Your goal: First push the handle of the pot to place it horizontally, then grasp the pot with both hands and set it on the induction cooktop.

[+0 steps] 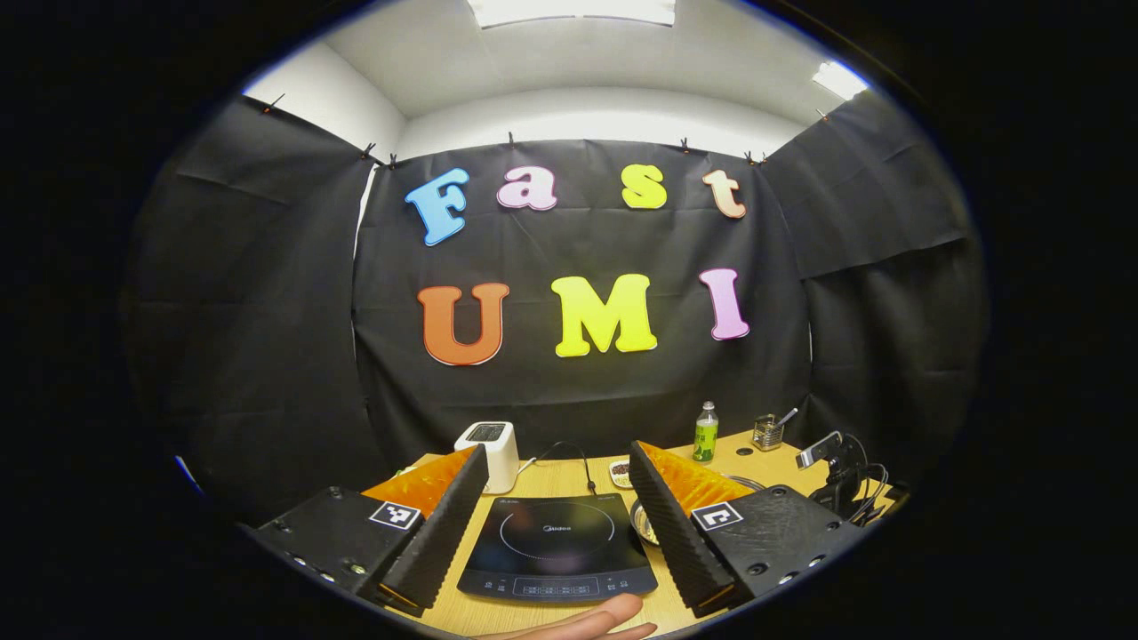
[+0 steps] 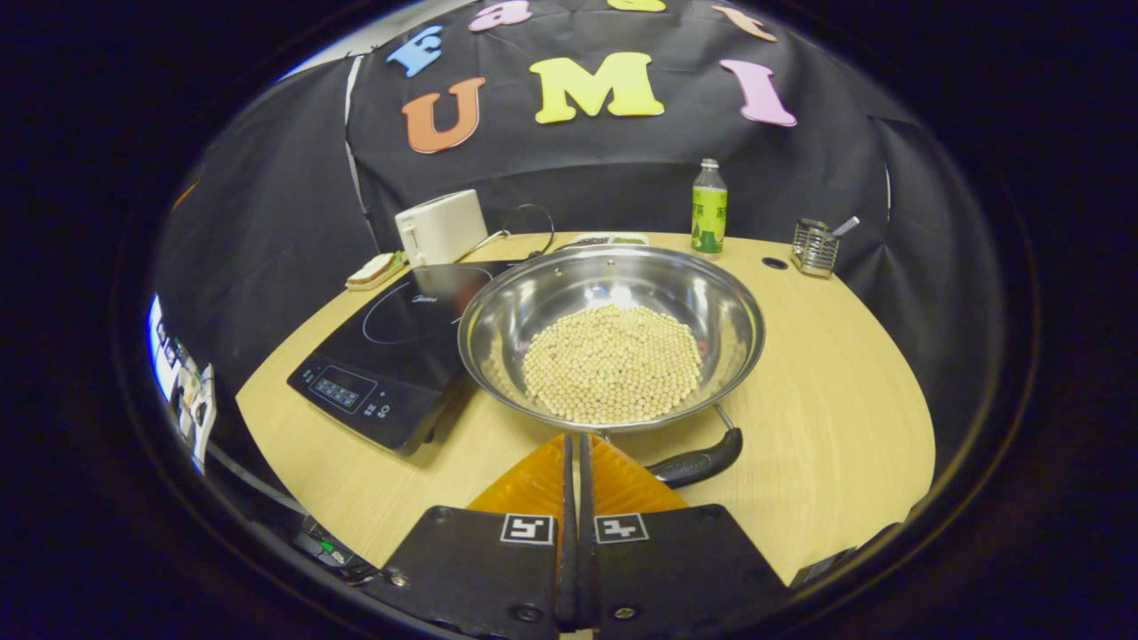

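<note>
**Right gripper closed at the pot's near rim, left gripper hanging open over the cooktop**

The right gripper is sitting with its two fingers pressed flat together, nothing between them, tips pointing at the near rim of the round stainless-steel pot. The right gripper view is giving us the pot in full: it is resting on the light wooden table straight ahead of the fingers, holding a heap of pale round beans. Its black handle is lying just to the right of the fingertips, angling out rightward along the table; whether the fingers are touching the rim, I cannot tell. Ahead and to the left, the flat black induction cooktop is sitting beside the pot, their edges overlapping from this angle.

The left gripper is hanging wide open and holding nothing. The left gripper view is looking along the table, with the cooktop framed between the spread fingers and just a sliver of the pot's rim peeking past the right finger. A fingertip of a person's hand is showing below the cooktop.

Farther ahead, both views are catching a white toaster, a green-labelled bottle and a small wire basket near the table's far edge.
</note>
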{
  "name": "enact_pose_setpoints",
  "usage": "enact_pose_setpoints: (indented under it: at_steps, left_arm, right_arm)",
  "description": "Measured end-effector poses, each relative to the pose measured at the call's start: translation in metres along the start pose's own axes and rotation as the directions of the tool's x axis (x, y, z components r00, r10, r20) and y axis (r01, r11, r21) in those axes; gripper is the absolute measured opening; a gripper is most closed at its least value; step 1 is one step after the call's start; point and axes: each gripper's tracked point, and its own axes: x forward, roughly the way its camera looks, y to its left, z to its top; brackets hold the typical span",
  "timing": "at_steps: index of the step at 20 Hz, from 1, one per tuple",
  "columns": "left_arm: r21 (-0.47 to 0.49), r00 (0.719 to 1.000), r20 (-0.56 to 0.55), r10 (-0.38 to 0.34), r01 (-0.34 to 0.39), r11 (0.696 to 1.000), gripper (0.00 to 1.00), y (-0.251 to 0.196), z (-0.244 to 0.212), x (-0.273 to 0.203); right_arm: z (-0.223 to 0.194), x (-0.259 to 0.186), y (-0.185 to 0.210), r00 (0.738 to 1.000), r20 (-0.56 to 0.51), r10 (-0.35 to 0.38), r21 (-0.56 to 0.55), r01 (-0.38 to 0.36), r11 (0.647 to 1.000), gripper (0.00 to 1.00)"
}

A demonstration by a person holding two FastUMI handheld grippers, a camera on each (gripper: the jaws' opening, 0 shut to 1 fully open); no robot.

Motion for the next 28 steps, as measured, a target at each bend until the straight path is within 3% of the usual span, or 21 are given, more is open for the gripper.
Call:
enact_pose_setpoints:
  at_steps: [11,12,13,28]
  left_arm:
    - [0.017,0.999,-0.015,-0.029,0.029,0.999,0.96,-0.009,-0.001,-0.002]
    - [0.017,1.000,-0.012,-0.029,0.029,0.999,0.96,-0.009,0.000,-0.002]
    - [0.014,1.000,-0.007,-0.029,0.029,0.999,0.96,-0.009,0.001,-0.002]
    - [0.012,0.999,-0.006,-0.051,0.051,0.999,0.96,-0.028,0.007,0.014]
  right_arm:
    - [0.002,-0.003,-0.033,0.997,0.011,-0.075,0.003,0.075,0.997,0.04]
    - [0.002,-0.002,-0.036,0.997,0.007,-0.082,0.007,0.081,0.997,0.00]
    - [0.003,-0.001,-0.038,0.996,0.000,-0.084,0.015,0.084,0.996,0.04]
    - [0.011,0.010,-0.079,0.991,-0.047,-0.123,0.016,0.124,0.992,0.01]
